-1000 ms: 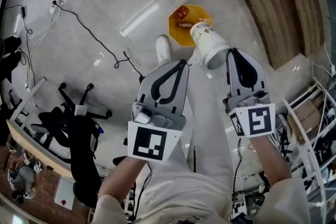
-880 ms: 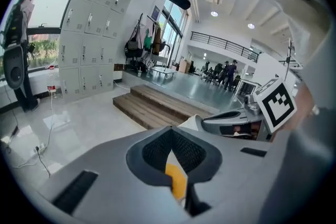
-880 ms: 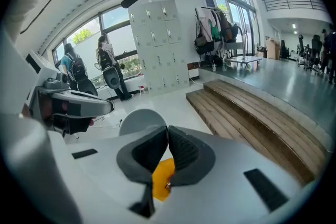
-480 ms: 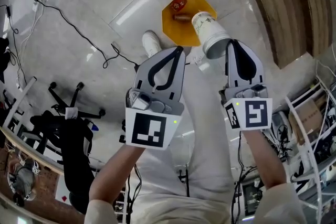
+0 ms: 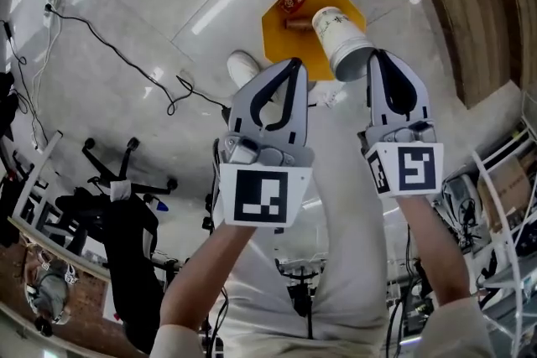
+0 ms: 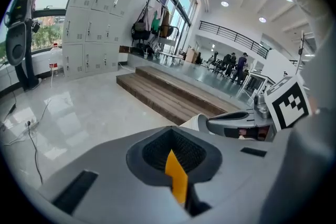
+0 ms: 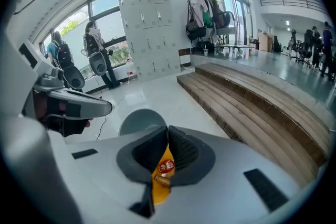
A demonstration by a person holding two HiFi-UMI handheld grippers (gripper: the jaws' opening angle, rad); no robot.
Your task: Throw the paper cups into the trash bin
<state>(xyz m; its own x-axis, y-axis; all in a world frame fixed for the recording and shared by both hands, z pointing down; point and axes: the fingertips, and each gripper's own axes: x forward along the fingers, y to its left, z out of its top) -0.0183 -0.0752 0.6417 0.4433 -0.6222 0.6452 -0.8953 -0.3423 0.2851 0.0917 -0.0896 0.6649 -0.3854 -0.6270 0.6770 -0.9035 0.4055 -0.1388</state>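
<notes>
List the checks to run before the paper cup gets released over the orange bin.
1. Paper cup gripped by right hand-held gripper: ok, jaws pinch its rim.
2. Cup over orange trash bin: cannot tell. It overlaps the bin's right side in head view, but true alignment is unclear.
3. Bin open with room: ok, only small items inside.
4. Left hand-held gripper out of the way: ok, shut, empty, left of the cup.
5. White shoe away from the cup: ok, at the bin's left edge.
</notes>
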